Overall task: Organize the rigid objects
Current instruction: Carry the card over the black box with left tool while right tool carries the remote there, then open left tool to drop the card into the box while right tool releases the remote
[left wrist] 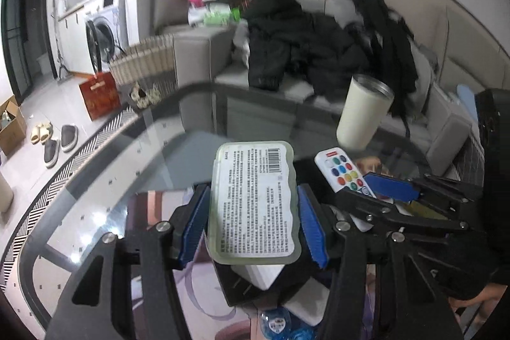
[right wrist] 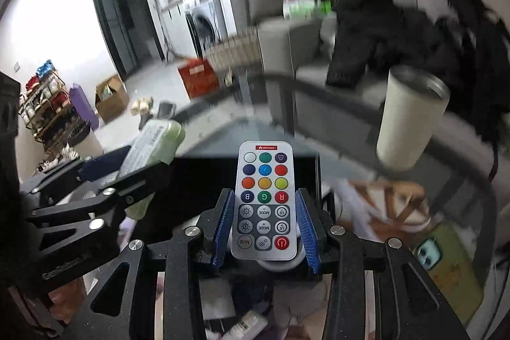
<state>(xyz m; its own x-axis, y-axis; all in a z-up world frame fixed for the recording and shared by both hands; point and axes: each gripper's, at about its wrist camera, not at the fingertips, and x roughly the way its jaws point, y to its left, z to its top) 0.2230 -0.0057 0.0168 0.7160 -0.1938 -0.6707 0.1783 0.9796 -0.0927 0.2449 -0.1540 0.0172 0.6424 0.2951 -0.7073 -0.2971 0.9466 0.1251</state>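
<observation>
My left gripper (left wrist: 253, 220) is shut on a pale green plastic case (left wrist: 253, 199) with a printed white label, held above the glass table (left wrist: 153, 155). My right gripper (right wrist: 264, 223) is shut on a white remote (right wrist: 264, 199) with coloured round buttons, held above the table. The remote (left wrist: 342, 172) and the right gripper (left wrist: 401, 196) show at the right of the left wrist view. The green case (right wrist: 153, 145) and the left gripper (right wrist: 95, 187) show at the left of the right wrist view.
A white tumbler (left wrist: 363, 113) stands on the far right of the table, also in the right wrist view (right wrist: 411, 117). A phone in a green case (right wrist: 446, 263) lies near the right. A black box (right wrist: 204, 180) sits below the remote. A sofa with dark clothes (left wrist: 302, 43) stands behind.
</observation>
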